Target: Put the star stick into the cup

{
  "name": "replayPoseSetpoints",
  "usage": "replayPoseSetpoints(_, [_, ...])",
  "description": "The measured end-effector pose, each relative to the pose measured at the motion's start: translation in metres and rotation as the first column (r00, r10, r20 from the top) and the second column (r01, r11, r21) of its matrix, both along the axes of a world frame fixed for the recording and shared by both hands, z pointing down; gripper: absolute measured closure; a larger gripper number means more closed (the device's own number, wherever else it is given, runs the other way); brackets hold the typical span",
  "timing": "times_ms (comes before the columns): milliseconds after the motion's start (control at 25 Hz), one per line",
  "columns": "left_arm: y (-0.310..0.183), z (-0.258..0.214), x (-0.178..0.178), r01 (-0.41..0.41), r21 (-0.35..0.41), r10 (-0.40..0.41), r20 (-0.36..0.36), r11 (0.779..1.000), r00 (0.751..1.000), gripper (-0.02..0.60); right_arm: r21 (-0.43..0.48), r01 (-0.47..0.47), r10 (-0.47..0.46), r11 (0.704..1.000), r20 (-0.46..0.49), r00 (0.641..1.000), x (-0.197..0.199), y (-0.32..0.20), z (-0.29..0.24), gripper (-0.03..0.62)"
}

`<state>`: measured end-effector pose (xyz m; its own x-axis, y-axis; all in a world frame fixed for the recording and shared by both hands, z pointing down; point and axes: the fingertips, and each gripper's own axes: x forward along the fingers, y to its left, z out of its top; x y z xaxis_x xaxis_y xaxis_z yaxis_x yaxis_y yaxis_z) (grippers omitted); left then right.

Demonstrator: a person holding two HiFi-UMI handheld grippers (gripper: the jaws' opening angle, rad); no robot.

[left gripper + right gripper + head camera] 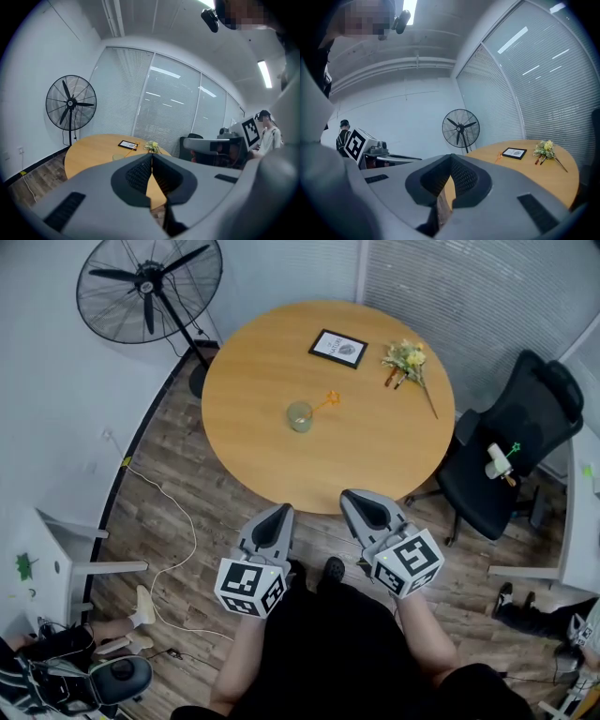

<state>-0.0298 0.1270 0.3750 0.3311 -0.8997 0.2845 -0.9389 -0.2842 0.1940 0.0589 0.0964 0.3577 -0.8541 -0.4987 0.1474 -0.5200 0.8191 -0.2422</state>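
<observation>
1. Star stick (327, 401): orange, near the middle of the round table (375, 460). Its long axis slants from the cup's rim away and to the right, with the star end farthest from the person.
2. Cup (300, 415): pale green, upright. The stick's plain end meets its rim. I cannot tell whether that end sits inside the cup or lies on the table touching it, so the scene fits either.
3. Left gripper (279, 514): jaws pressed together with nothing between them. It is held off the table's near edge, almost in line with the cup.
4. Right gripper (361, 497): jaws likewise closed and empty.
5. Judgement: the stick lies ahead of both grippers, well apart. The right one is somewhat nearer the star end.
</observation>
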Motion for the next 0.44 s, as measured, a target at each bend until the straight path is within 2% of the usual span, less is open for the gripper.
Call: replayPoseSetpoints(440, [0.0070, 0.0018, 0.0027, -0.002, -0.001, 0.002, 0.007, 1.000, 1.000, 0.581, 0.001, 0.014, -0.014, 1.000, -0.012, 1.000, 0.0016, 0.0103, 0.0060, 0.586])
